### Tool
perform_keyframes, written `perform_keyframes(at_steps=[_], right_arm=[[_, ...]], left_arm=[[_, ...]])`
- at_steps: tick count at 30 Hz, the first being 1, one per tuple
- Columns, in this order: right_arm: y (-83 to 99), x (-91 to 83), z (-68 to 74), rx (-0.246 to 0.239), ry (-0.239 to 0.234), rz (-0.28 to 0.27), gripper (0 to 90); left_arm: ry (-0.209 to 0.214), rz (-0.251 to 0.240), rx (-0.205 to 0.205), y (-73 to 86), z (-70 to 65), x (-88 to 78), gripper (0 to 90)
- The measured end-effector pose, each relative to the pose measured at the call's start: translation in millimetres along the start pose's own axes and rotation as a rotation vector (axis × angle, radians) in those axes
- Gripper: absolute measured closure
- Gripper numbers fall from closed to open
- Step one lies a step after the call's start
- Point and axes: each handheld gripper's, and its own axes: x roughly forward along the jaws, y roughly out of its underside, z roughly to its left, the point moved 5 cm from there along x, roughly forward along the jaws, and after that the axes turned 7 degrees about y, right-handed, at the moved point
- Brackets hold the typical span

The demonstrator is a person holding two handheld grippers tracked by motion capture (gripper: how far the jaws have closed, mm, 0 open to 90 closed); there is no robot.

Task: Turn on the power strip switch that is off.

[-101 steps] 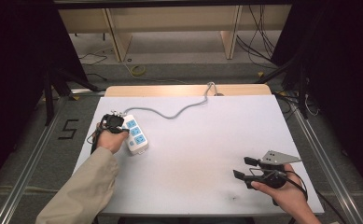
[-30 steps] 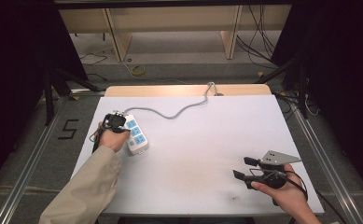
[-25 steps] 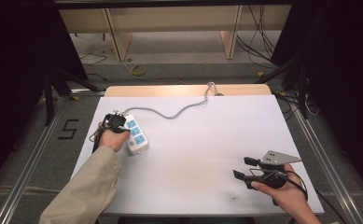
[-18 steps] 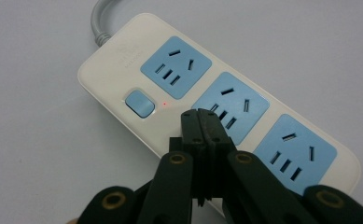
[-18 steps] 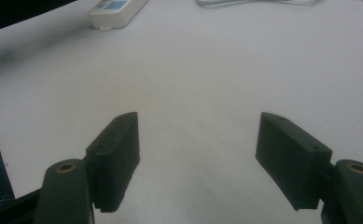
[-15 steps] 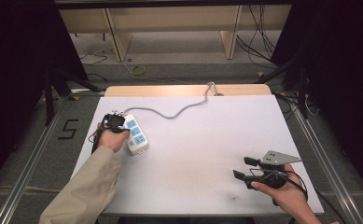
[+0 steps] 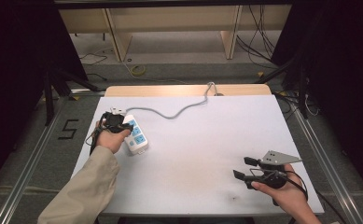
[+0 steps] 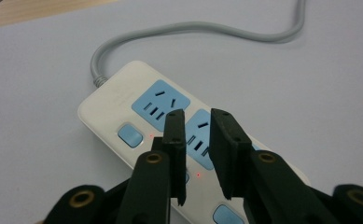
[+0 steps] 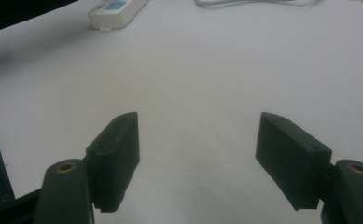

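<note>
A white power strip (image 7: 137, 136) with blue sockets and blue switches lies at the left of the white table (image 7: 207, 140). Its grey cable (image 7: 170, 114) snakes off to the back edge. My left gripper (image 7: 124, 125) hovers just over the strip's middle socket (image 8: 195, 135). Its jaws have just been opening and now stand a narrow gap apart with nothing between them (image 8: 198, 116). Small red lights glow beside the switches (image 8: 129, 135). My right gripper (image 7: 242, 167) rests at the front right, wide open over bare table (image 9: 198, 126), far from the strip (image 9: 116, 9).
Wooden shelving (image 7: 170, 18) and loose cables on the floor (image 7: 258, 42) lie beyond the table's back edge. A metal rail (image 7: 34, 154) runs along the floor to the left. A wide white stretch separates the two grippers.
</note>
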Motion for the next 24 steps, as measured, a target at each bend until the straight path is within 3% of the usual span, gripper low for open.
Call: perform_keyframes(at_steps=[4,13,18,24], right_arm=[[0.0,-0.3,0.0,0.001,0.001,-0.001,30.7],[0.0,-0.1,0.2,0.001,0.001,0.001,30.7],[0.1,0.0,0.4,-0.001,0.000,0.003,30.7],[0.1,0.1,0.1,0.000,0.000,0.001,30.7]], left_arm=[[0.016,-0.014,0.007,-1.0,-4.3,-2.2,68.0],[0.043,-0.038,0.113,-2.6,-17.4,-8.5,54.3],[0.085,-0.054,0.165,-3.7,-28.2,-11.4,45.4],[0.155,-0.069,0.169,-3.7,-46.2,-15.7,35.3]])
